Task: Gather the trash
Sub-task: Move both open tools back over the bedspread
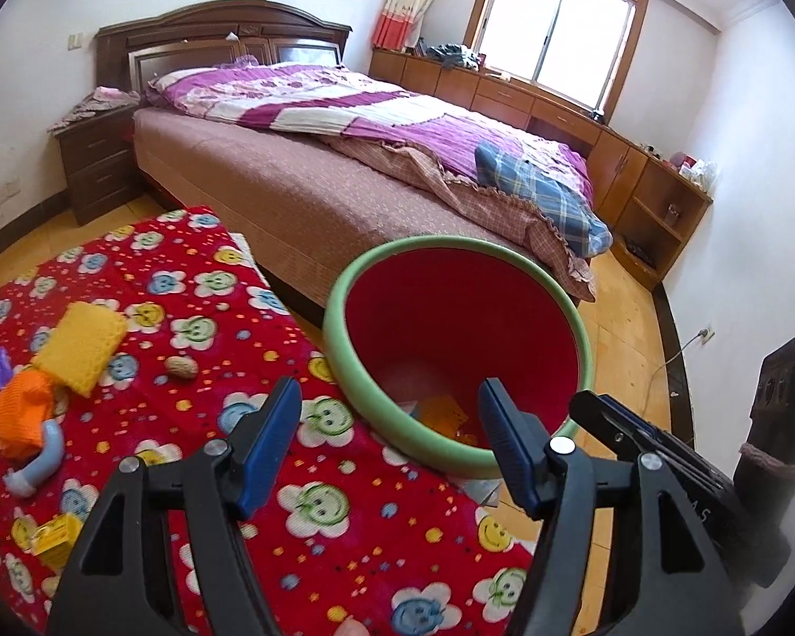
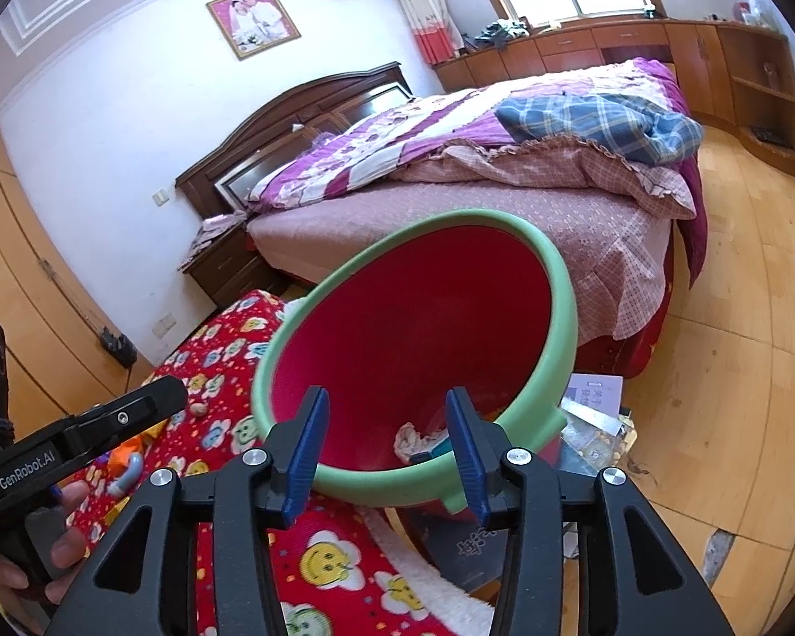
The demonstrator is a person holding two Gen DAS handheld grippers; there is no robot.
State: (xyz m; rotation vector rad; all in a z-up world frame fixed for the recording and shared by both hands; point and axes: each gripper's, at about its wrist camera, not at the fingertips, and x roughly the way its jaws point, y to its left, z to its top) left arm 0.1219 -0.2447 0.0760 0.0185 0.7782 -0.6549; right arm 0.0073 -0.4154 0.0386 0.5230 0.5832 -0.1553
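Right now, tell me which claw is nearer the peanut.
Left. The left claw hangs over the cloth just right of the peanut; the right claw is farther off, at the bin's rim.

"GenRobot.AI" — white lettering on the left gripper (image 2: pixel 167 397) body — nothing else legible

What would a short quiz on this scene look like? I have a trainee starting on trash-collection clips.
1. True or false: the bin is empty.
2. Where does the peanut lie? A in the bin; B on the red cloth; C on a plate.
3. Fill in: the jaws of the left hand-held gripper stand ____, with nothing between them.
Key: 1 false, scraps lie at the bottom; 2 B; 3 open.
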